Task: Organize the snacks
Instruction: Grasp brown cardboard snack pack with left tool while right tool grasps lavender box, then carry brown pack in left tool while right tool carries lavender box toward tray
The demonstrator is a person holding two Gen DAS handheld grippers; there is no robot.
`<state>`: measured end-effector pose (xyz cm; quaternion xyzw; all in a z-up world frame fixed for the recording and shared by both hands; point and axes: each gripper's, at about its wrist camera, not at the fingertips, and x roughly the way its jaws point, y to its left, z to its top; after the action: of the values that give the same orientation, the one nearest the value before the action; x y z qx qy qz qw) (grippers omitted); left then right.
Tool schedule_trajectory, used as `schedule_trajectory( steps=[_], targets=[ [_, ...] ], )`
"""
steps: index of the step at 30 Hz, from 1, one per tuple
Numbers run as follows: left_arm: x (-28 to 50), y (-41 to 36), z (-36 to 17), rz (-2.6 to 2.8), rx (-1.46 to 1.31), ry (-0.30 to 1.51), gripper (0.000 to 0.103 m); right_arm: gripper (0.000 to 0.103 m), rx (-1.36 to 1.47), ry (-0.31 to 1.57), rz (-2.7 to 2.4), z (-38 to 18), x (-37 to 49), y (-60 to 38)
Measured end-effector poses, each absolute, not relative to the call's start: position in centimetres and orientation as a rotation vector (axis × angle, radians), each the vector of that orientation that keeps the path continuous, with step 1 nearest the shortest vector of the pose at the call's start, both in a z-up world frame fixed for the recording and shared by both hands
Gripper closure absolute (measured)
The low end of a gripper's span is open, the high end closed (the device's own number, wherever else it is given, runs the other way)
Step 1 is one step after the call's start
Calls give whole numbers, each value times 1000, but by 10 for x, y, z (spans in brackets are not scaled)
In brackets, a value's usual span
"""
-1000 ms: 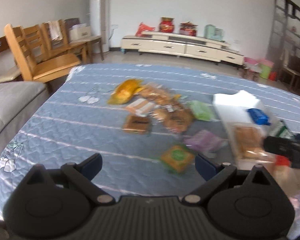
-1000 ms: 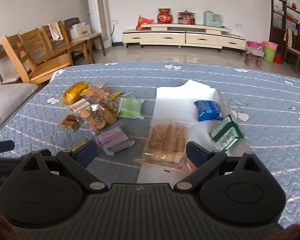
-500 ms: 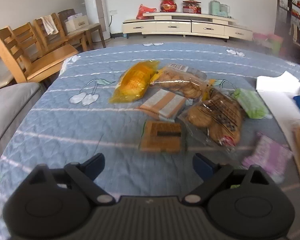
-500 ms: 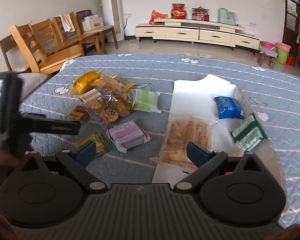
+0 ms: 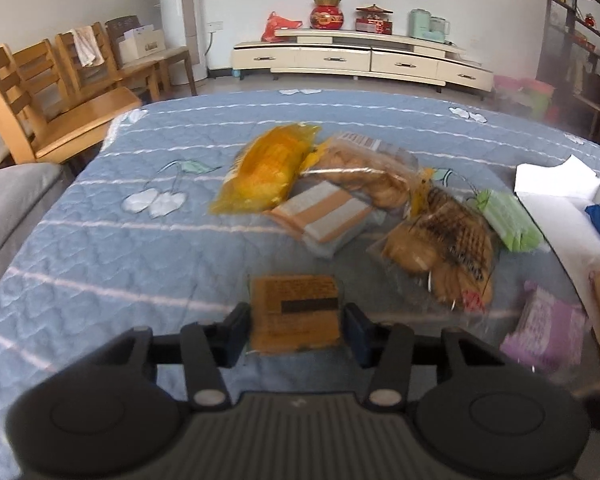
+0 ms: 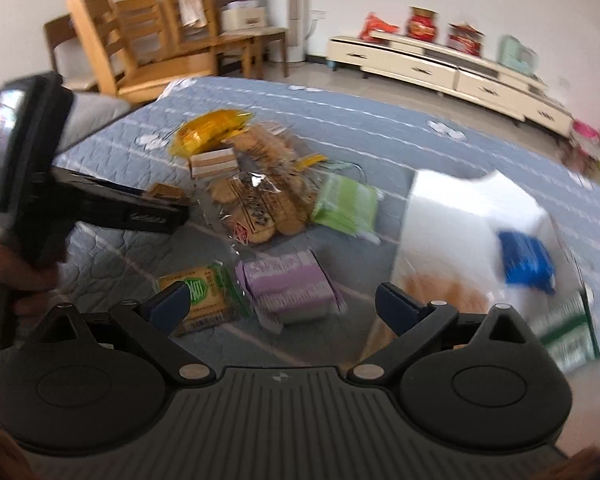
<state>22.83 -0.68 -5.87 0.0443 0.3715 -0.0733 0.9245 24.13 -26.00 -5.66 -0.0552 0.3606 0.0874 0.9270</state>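
Brown little snack packet (image 5: 294, 312) sits right between the left gripper (image 5: 296, 330) fingers, which have narrowed onto its sides and look clamped on it, packet apparently not lifted off the blue quilt (image 5: 100, 248) yet. The right gripper (image 6: 282, 304) hangs wide open, holding nothing, above the purple pack (image 6: 288, 290). Progress-wise I'd say early: the white box (image 6: 452, 220) has about three things in it, a blue pack (image 6: 526, 256), a green-and-white one (image 6: 568, 334) and a bag of bread (image 6: 440, 298). Still loose on the quilt I count seven besides the brown one: yellow bag (image 5: 270, 168), striped pack (image 5: 324, 216), two clear cookie bags (image 5: 444, 240), green pack (image 5: 510, 220), purple pack, and an orange-green one (image 6: 202, 294).
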Motion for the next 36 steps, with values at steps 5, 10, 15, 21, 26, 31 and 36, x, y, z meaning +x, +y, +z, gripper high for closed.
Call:
schedule_trajectory(
  steps=[5,10,15,21,26,31,36],
  targets=[
    [203,6,-51,-146,66,751,54,0,-163,811,219,-70,276,-255],
    [178,11,-40,-131,34,728,54,0,-111,871,248,-79,303,-261],
    [160,13,-31,-130,8,715,54,41,-65,875,268,-75,296,-262],
    [143,13,-20,-133,-8,701,54,42,-41,855,233,-73,267,-254],
    [127,13,-9,-132,-4,675,54,42,14,810,205,-58,233,-253],
    [112,12,2,-134,-6,653,54,42,31,750,161,-37,201,-258],
    [99,8,13,-138,-3,624,54,42,57,705,126,-17,180,-268]
  ],
)
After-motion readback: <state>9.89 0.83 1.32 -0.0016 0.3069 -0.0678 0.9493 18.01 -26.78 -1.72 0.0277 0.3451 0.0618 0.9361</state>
